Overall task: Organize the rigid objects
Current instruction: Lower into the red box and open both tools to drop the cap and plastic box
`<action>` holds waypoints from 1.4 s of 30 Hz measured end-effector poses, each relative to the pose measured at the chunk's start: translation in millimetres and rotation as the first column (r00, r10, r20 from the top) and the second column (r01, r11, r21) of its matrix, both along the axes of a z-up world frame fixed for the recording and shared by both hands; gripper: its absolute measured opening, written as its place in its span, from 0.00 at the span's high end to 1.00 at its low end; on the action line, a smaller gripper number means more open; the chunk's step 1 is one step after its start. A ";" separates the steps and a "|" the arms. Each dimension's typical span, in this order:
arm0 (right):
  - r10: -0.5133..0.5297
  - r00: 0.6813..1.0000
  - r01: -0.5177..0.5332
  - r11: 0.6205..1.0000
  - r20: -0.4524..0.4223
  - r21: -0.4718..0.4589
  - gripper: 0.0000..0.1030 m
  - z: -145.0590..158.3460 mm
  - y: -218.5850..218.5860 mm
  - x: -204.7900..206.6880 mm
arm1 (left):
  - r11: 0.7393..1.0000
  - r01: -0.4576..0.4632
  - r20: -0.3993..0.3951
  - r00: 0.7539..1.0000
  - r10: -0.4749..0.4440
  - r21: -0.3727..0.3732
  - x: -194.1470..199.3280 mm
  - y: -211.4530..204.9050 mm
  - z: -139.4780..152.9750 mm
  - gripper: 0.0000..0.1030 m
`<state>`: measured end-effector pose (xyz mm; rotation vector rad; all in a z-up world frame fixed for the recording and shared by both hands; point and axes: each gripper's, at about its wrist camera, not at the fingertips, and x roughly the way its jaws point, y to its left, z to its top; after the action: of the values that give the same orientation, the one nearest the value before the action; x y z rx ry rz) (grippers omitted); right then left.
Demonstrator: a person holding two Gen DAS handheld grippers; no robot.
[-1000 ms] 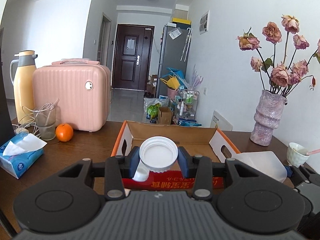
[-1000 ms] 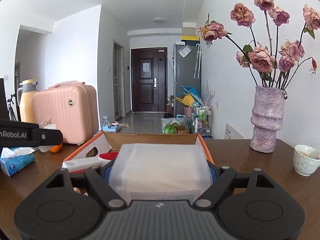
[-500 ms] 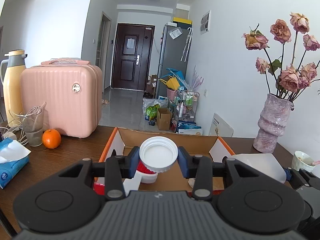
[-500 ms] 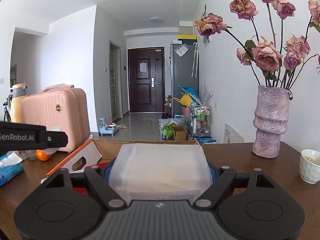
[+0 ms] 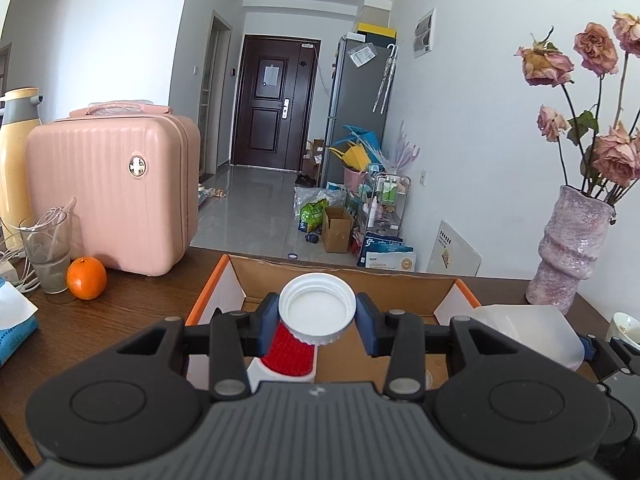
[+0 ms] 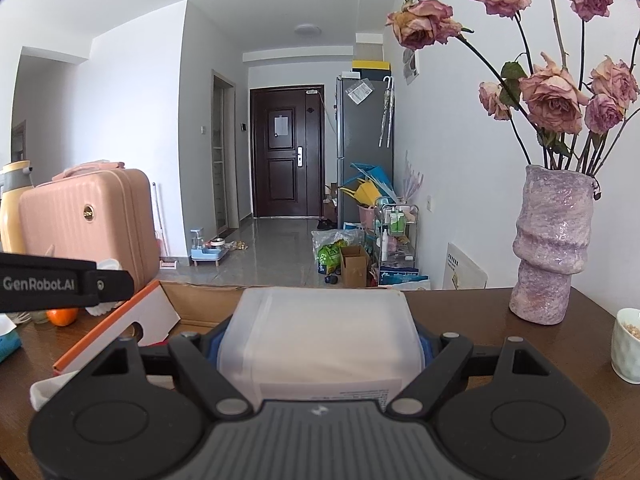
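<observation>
My left gripper (image 5: pixel 317 322) is shut on a white screw cap (image 5: pixel 317 309), held over the open cardboard box (image 5: pixel 344 278) with orange edges. Below the cap, inside the box, lies a red and white brush-like item (image 5: pixel 288 354). My right gripper (image 6: pixel 320 346) is shut on a translucent white plastic container (image 6: pixel 320 336), held just right of the box (image 6: pixel 188 304). That container (image 5: pixel 528 330) also shows at the right of the left wrist view. The left gripper's black arm (image 6: pixel 60 283) crosses the left side of the right wrist view.
On the dark wooden table (image 5: pixel 132 292) stand a pink case (image 5: pixel 108 192), a yellow flask (image 5: pixel 16 152), a glass with cables (image 5: pixel 46 252), an orange (image 5: pixel 86 278) and a blue tissue pack (image 5: pixel 12 330). A purple vase of roses (image 6: pixel 552 248) and a small cup (image 6: pixel 628 344) stand to the right.
Both grippers have moved forward with their loads. The left one with the cap now hangs over the box's inside, and the red and white item shows beneath it. Both grips are unchanged.
</observation>
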<state>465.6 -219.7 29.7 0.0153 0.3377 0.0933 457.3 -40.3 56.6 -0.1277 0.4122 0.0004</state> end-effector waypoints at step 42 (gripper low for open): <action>0.005 0.994 -0.010 0.999 -0.107 -0.045 0.00 -16.5 0.7 66.7 | 0.998 -0.063 -0.146 0.987 0.066 0.025 69.2 22.2 -24.3 0.04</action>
<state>532.3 -219.0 13.2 -0.0264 0.4471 0.0925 526.6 -18.1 32.3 -0.1208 0.5545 0.0778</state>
